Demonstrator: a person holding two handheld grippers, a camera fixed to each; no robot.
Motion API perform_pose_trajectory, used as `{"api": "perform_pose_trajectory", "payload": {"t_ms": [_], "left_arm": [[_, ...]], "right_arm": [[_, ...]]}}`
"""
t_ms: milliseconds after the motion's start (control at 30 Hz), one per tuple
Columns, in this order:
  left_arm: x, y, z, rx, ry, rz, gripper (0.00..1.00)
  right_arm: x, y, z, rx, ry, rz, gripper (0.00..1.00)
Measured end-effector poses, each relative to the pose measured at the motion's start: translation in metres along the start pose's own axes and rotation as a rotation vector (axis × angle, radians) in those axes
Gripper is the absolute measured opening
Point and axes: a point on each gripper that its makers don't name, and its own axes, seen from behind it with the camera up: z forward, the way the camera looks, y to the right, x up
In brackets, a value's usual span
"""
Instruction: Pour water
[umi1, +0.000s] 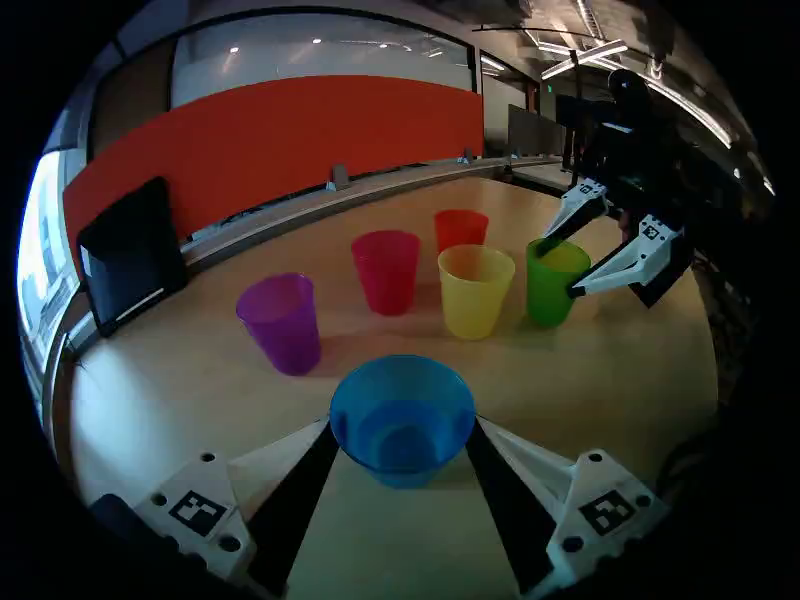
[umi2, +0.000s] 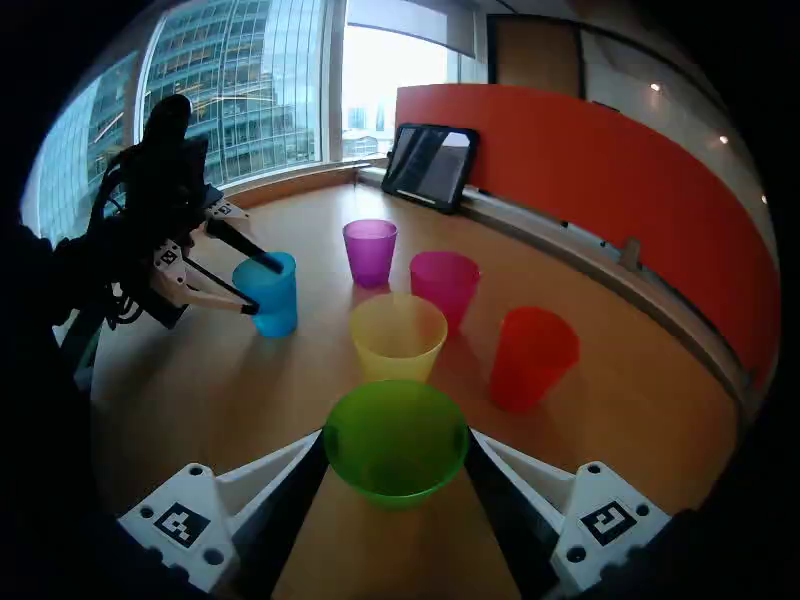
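In the left gripper view, the left gripper (umi1: 402, 432) pinched the blue cup (umi1: 402, 405) from both sides at 6 o'clock, upright on the wooden table (umi1: 180, 400). Whether it held water could not be told. Farther off stood the purple cup (umi1: 280, 322) at 10 o'clock, then the yellow cup (umi1: 475, 290), pink cup (umi1: 386, 270) and red cup (umi1: 461, 228) around 12. At 2 o'clock the right gripper (umi1: 557, 268) clasped the green cup (umi1: 548, 300) between both fingers.

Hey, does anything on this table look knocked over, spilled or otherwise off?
Nothing stands out. The blue cup, green cup, yellow cup, purple cup, pink cup and red cup are all upright, and the table shows no puddle.
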Motion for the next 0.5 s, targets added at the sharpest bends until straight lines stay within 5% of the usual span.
{"api": "perform_pose_trajectory", "payload": {"t_ms": [233, 500], "left_arm": [[-0.0053, -0.0043, -0.0020, 0.013, -0.017, -0.002, 0.97], [-0.0106, -0.0077, -0.0093, 0.026, -0.027, -0.023, 0.97]], "right_arm": [[-0.0019, 0.0004, 0.0043, -0.003, -0.003, -0.001, 0.94], [-0.0026, -0.0015, 0.0067, -0.001, 0.003, 0.008, 0.94]]}}
